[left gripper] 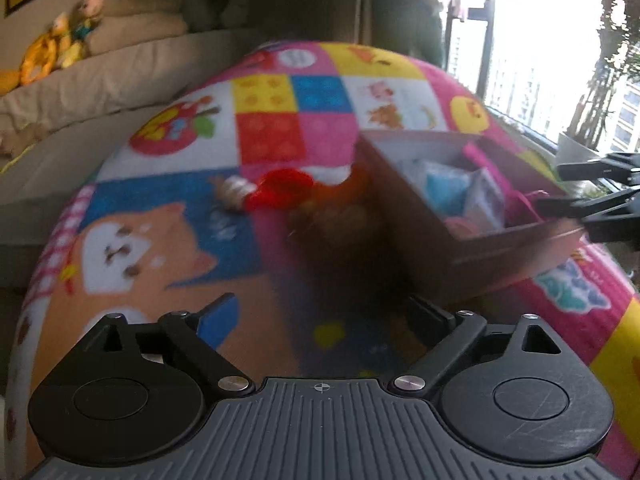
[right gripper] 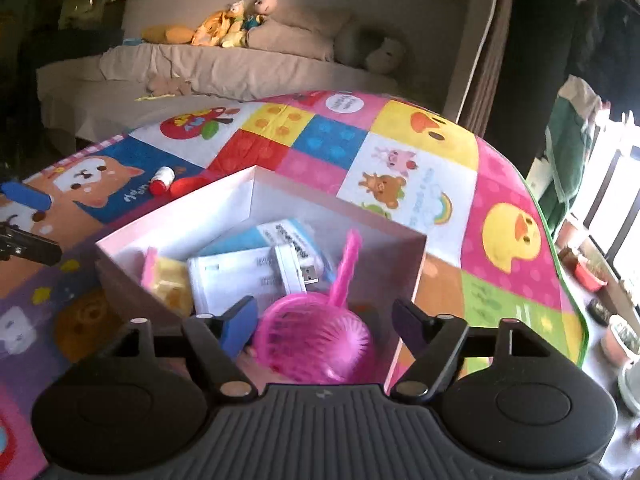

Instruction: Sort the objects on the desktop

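A colourful patchwork play mat (right gripper: pixel 404 184) is covering the work surface, showing cartoon squares: a dog face toward the left edge, a yellow duck toward the right edge, an apple near the far edge. An open cardboard box (right gripper: pixel 256 200) is sitting on the mat toward its right side, holding a white booklet (right gripper: pixel 228 280), a white USB adapter (right gripper: pixel 294 270), a blue packet (right gripper: pixel 244 240), a yellow item (right gripper: pixel 170 284) and a pink mesh fan (right gripper: pixel 320 336).

The right gripper (right gripper: pixel 324 320) is hovering over the box's near corner with its jaws apart, the pink fan lying between and below them; whether they are touching it cannot be told. The left gripper (left gripper: pixel 320 312) is hanging over the mat's near edge, jaws spread wide and gripping nothing.

Just left of the box, a small white bottle with a red cap (right gripper: pixel 162 180) and a red object (right gripper: pixel 186 185) are lying on the mat.

Beyond the far edge, a beige sofa (right gripper: pixel 208 68) is carrying stuffed toys (right gripper: pixel 228 26), framed pictures are hanging above, and bright windows (left gripper: pixel 540 40) are glaring at the right.
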The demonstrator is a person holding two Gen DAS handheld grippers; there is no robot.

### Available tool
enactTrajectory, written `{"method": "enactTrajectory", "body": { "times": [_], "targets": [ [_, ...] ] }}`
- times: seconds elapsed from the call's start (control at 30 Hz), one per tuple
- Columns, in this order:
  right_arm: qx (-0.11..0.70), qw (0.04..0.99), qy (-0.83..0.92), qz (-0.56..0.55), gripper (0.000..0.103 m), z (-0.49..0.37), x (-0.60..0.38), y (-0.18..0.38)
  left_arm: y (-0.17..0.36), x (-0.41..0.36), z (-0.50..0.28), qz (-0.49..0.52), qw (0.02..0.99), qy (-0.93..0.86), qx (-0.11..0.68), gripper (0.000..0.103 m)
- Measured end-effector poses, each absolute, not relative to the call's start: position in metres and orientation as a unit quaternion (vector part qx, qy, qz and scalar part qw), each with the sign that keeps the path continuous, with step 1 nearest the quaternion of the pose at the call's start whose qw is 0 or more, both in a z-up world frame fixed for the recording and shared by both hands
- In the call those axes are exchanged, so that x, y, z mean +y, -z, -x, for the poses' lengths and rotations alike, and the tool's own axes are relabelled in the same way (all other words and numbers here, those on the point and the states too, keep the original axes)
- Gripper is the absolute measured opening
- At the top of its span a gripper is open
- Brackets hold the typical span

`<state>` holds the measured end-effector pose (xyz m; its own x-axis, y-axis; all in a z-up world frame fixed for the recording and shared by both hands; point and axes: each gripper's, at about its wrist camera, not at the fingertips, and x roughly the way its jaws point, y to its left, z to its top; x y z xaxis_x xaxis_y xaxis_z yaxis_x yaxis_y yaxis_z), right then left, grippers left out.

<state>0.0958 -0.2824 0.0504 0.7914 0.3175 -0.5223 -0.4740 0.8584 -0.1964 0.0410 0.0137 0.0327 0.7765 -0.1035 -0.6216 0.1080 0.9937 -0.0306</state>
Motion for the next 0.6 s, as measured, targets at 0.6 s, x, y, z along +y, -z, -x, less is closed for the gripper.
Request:
{"method": "enactTrajectory", "body": {
  "times": [0.6],
  "targets": [
    [0.340, 0.890, -0.299, 0.057, 0.100, -0.131, -0.156, -0.128, -0.006, 0.060, -0.020, 0.058, 0.944, 0.018, 0.324, 0.100]
  ]
}}
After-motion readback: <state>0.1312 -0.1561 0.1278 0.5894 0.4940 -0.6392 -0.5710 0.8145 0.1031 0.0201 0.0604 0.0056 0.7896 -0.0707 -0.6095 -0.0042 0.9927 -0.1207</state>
